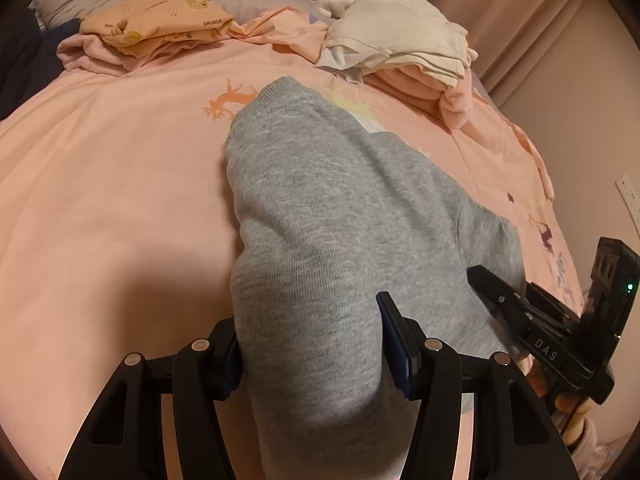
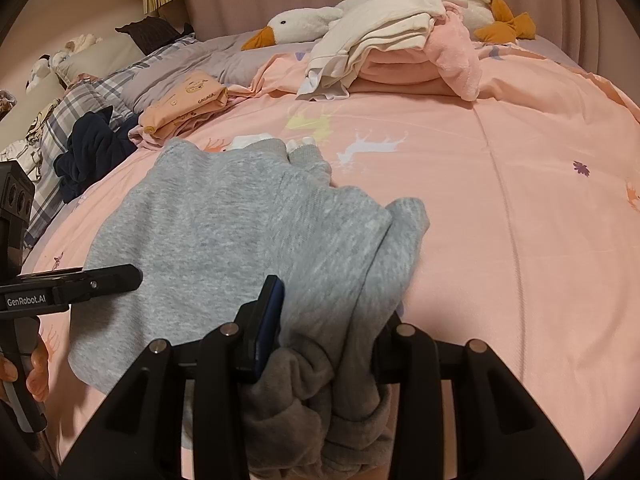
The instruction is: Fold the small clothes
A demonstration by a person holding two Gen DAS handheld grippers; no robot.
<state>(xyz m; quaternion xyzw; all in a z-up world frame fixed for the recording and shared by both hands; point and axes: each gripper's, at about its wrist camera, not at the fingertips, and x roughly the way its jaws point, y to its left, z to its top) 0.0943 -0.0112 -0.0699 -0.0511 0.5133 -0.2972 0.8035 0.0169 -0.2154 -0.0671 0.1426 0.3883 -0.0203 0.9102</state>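
A small grey knit garment (image 1: pixel 332 216) lies on the pink bed sheet (image 1: pixel 120 184), its far cuff end pointing toward the pillows. My left gripper (image 1: pixel 316 344) is shut on the garment's near left edge. My right gripper (image 2: pixel 328 344) is shut on a bunched grey edge of the same garment (image 2: pixel 248 232). The right gripper shows at the right in the left wrist view (image 1: pixel 520 312). The left gripper shows at the left in the right wrist view (image 2: pixel 80 284).
A folded orange garment (image 1: pixel 160 16) lies at the far left on crumpled pink cloth. A pile of folded white and pink clothes (image 2: pixel 392 44) sits at the far right by a plush goose (image 2: pixel 304 24). A dark blue garment (image 2: pixel 92 152) lies near plaid bedding.
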